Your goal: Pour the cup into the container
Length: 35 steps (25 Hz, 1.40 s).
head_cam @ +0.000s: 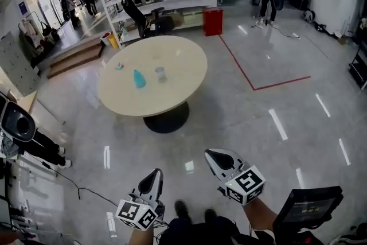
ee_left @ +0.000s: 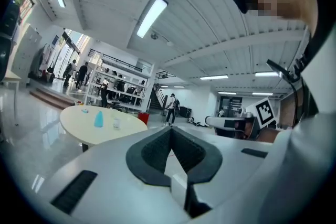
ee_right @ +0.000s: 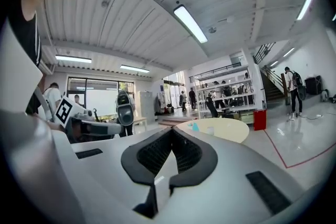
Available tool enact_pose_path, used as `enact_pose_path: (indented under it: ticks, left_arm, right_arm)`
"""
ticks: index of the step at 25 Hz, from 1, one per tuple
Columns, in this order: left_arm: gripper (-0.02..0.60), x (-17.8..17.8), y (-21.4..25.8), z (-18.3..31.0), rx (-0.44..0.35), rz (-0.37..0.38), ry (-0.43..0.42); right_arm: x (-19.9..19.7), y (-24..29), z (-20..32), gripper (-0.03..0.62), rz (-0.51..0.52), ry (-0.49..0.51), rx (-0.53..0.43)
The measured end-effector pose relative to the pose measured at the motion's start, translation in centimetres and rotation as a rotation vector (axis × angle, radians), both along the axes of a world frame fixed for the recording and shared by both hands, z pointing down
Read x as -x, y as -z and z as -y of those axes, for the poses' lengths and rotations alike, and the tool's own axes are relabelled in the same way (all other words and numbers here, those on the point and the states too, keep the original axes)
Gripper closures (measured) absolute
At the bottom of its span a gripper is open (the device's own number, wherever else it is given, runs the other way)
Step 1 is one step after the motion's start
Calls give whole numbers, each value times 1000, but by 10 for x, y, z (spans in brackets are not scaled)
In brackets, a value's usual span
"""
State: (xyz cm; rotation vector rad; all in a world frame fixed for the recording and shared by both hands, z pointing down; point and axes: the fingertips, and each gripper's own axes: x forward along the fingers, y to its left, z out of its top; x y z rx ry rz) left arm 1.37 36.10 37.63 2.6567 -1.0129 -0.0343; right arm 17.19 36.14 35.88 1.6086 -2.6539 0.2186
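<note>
Both pairs of fingers are pressed together with nothing between them. The left gripper (ee_left: 170, 139) shows its dark pads meeting in a tight V, and the right gripper (ee_right: 170, 136) shows the same. In the head view the two are held low and close to the person's body, side by side over bare floor, both pointing roughly level toward the table (head_cam: 178, 94).

That round table stands well apart from them, straight ahead. The cup (head_cam: 160, 73), clear and upright, sits near the table's middle. A blue vessel (head_cam: 139, 78), probably the container, stands just beside it on the left without touching. A small blue-rimmed item (head_cam: 119, 66) lies farther left, near the rim. Whether the cup holds anything is too small to tell.

The step in hand looks like the approach, with nothing grasped yet. To do it well, walk up to the near edge and stop square to the two vessels, so that both are within easy reach. Avoid knocking the top, since a jolt could tip the cup. Spread the fingers before reaching in, not at the last instant. The right gripper seems the natural one for the cup, as it lies on that side. Close on the cup at mid-height and keep it upright on the lift. The left gripper could then steady the blue vessel for the pour.
</note>
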Motion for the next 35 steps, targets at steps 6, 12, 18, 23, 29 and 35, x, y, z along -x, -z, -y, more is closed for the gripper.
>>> enact_pose_path:
  ticks: [6,12,18,23,29,35]
  left_arm:
    - [580,32,21,-45,-70,-20,30]
    - [580,102,-2,-114,-51,-39,23]
    - [581,168,-32,-172,2,-34,8]
    - [580,190,-28,-200,7,-48,7]
    - [581,185,0,-222,-48,-81,44]
    - [580,154,17,-247,-80,-86,41]
  right_arm:
    - [2,14,-49,588,2,-101,-39]
    - [51,8,-114,588,-40,-145,-45]
    - [114,-11,-175,589,-19,-144,32]
    - [139,0,-203,589,-45,-130,28]
    - [135,11,-233,589,-49,-112,9]
    - [113,23,-262,589,-45,-102,-20]
